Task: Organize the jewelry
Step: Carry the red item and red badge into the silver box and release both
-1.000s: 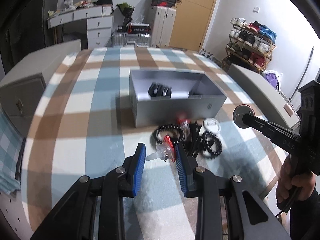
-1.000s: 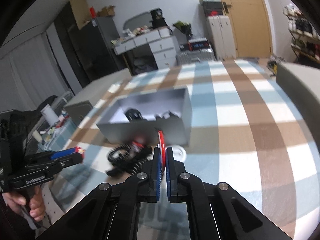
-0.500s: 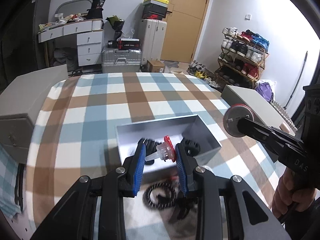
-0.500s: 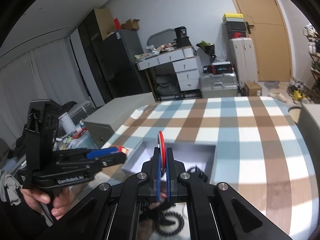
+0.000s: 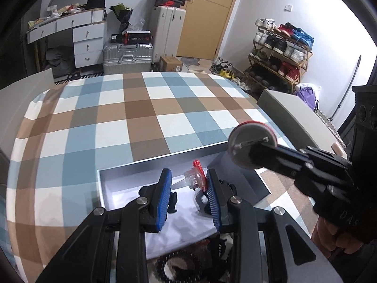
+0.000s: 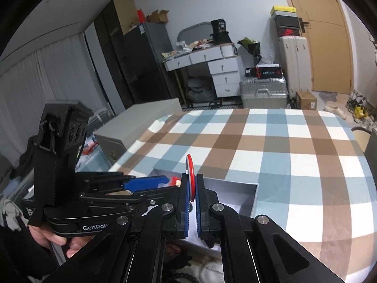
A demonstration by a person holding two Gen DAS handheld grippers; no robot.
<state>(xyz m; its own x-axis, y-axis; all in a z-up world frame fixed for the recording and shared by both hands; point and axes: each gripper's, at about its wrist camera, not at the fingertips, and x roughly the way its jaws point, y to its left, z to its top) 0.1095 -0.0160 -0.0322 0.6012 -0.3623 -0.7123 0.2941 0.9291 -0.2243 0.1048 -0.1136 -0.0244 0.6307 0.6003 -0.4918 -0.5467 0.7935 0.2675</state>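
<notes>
My left gripper (image 5: 188, 176) is shut on a small red and clear plastic ornament (image 5: 196, 176), held over the open grey box (image 5: 165, 162). The ornament's clear tip points at the left pad. My right gripper (image 6: 192, 179) is shut on a round badge (image 6: 190, 169) with a red rim, seen edge-on. In the left wrist view the badge (image 5: 252, 145) shows its silver back above the box's right end. Black pieces (image 5: 173, 199) lie on the box's white floor. A black beaded bracelet (image 5: 179, 266) lies on the cloth in front of the box.
The box stands on a table with a blue, brown and white checked cloth (image 5: 141, 118). Grey cabinets flank it at the left (image 6: 139, 122) and the right (image 5: 294, 115). A hand (image 6: 47, 235) grips the left tool. A white piece (image 6: 212, 271) lies near the front edge.
Both grippers have moved forward with their pieces, from above the pile in front of the box to over the box itself. Neither grip has changed.
</notes>
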